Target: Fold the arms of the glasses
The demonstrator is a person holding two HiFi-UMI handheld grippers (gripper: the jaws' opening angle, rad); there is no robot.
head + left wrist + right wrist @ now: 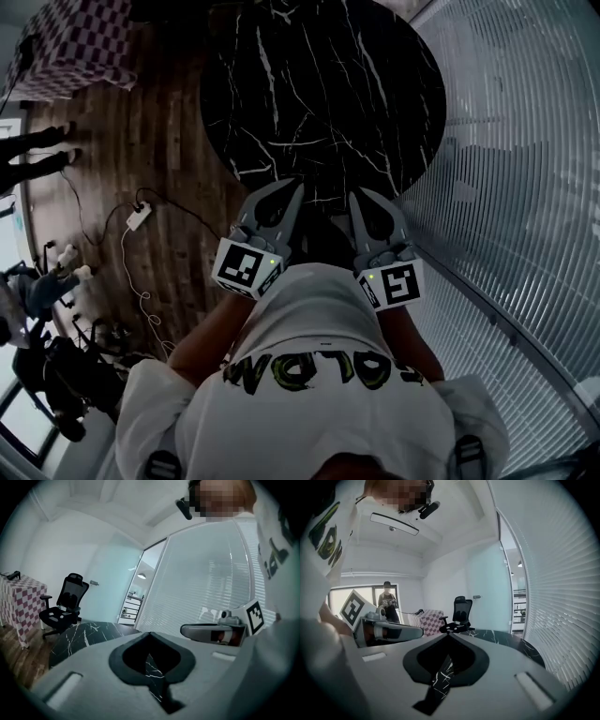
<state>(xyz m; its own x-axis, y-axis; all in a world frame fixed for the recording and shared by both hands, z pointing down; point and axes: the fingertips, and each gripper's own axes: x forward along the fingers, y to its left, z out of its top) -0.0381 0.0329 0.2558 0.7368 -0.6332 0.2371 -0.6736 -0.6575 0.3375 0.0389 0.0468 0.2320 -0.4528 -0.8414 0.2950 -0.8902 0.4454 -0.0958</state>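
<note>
Glasses are not showing in any of the three views. The left gripper [296,187] and the right gripper [357,195] are being held side by side and just apart, close in front of the person's white shirt [309,375], both pointing toward the near rim of the round black marble table [319,84]. In its own view, each gripper is showing its jaws closed tip to tip, pinching nothing; only the veined tabletop is appearing through the diamond-shaped gap behind the tips. The marker cubes [246,265] are sitting at the rear of the grippers, nearest the person's chest. The table is standing on a wooden floor [159,141], beside a slatted blind wall [525,141] at the right of the head view. A power strip [138,217] with its cable is lying on the floor left of the table. A black office chair [65,604] and a checkered tablecloth [70,42] are standing beyond the table. A second person [387,602] is standing in the background.
</note>
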